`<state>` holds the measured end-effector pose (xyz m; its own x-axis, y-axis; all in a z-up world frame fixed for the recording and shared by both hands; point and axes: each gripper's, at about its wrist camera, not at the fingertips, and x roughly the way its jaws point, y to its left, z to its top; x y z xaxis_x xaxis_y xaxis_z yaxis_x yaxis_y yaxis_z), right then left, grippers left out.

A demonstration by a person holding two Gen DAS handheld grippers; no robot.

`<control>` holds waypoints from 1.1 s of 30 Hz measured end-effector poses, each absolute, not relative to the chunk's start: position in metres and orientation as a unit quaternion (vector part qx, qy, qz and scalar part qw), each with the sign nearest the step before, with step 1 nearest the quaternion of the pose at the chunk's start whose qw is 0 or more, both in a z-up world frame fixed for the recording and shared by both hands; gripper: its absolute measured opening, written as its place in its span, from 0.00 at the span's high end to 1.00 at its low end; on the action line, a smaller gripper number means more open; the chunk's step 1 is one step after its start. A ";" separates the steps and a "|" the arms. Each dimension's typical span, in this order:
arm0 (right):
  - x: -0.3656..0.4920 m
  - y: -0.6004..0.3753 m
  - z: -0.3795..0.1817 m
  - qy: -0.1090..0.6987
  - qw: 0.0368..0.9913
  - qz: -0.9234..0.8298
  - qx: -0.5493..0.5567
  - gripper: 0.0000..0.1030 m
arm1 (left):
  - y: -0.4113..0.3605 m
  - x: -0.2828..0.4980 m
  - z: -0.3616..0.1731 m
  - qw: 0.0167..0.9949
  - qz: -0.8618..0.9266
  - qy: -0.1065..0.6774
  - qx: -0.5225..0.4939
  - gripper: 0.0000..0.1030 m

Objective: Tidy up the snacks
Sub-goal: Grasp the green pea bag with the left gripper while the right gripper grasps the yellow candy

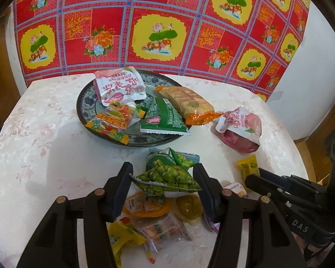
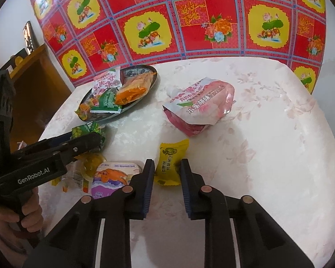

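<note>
Round table under a pale floral cloth; red-and-yellow patterned sheet hangs behind it. Beyond the left gripper sits a dark patterned plate already loaded: a pink-and-white pouch, an orange cracker pack, a green flat packet, a small multicoloured candy packet. Past the right gripper – well apart from it – lies a large pink-and-white snack bag, off the plate. Loose clutter under and just behind the left gripper's fingers: an orange jelly cup, a yellow-green jelly cup, a clear wrapped snack, a yellow wrapper; a purple-lidded cup with a cartoon dolphin lies just left of the right gripper. Left gripper: jaws at medium width, pads pressing both ends of a green pea snack packet, which hangs lifted above the clutter. Right gripper: jaws narrow, set on either side of a small yellow snack packet lying flat on the cloth, pads at its edges – closed onto it. A person's hand grips the left gripper's handle, seen in the right wrist view.
</note>
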<state>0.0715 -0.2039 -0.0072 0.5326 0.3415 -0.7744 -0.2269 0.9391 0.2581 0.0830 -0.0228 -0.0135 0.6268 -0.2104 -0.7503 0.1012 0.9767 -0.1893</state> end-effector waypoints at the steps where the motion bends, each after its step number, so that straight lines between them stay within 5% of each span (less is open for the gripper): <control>1: 0.071 -0.204 -0.007 0.455 0.873 0.165 0.066 0.76 | -0.022 0.082 -0.013 0.900 -0.086 0.422 -0.065 0.43; 33: 0.068 -0.192 0.008 0.430 0.881 0.188 0.059 0.76 | 0.001 0.076 0.016 0.918 -0.069 0.384 -0.075 0.45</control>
